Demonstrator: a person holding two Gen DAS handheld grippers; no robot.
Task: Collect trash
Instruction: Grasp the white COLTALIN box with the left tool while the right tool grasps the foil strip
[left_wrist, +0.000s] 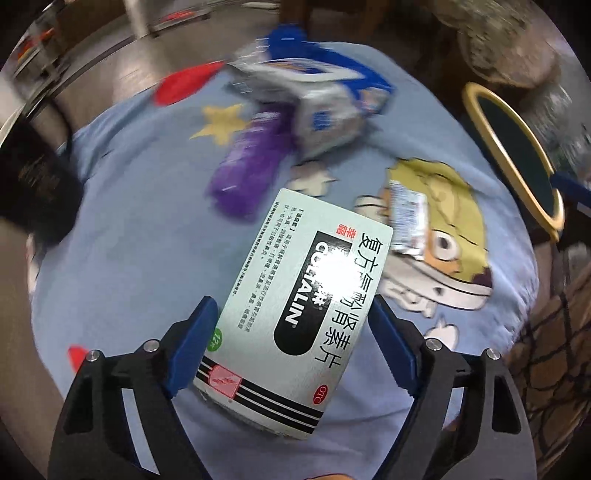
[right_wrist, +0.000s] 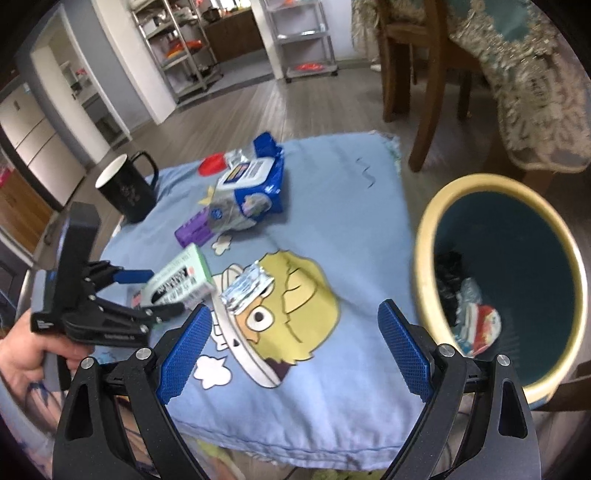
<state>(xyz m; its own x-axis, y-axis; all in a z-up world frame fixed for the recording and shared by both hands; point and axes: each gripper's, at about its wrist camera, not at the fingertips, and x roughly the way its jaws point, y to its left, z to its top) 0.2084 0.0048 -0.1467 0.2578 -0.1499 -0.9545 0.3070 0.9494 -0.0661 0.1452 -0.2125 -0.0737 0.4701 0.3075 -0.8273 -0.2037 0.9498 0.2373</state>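
A: Where do we stand with the left gripper (left_wrist: 291, 325)?

B: We have it pointed steeply down over the pale green medicine box (left_wrist: 295, 314), which lies on the blue cartoon cloth (left_wrist: 147, 258). The box sits between the two blue pads. The left pad looks to be against the box's edge; at the right pad we cannot tell whether there is contact, so we call the jaws wide and not clamped.

A: And from the right wrist view?

B: We see the same box (right_wrist: 181, 280) at the left of the cloth (right_wrist: 332, 177), with the left gripper (right_wrist: 162, 291) straddling it and a hand (right_wrist: 33, 350) on its handle. The right gripper (right_wrist: 295, 332) stands wide open with nothing in it, over the near part of the cloth.

A: What else lies about?

B: A crumpled foil wrapper (right_wrist: 245, 290) sits on the cartoon face, just right of the box. Farther off lie a purple packet (right_wrist: 195, 229) and a blue-and-white wipes pack (right_wrist: 251, 184), touching each other, with a red lid (right_wrist: 212, 164) beyond. A black mug (right_wrist: 127, 188) stands at the far left corner.

A: The bin?

B: The yellow-rimmed bin (right_wrist: 424, 236) stands to the right of the cloth, with some wrappers already inside.
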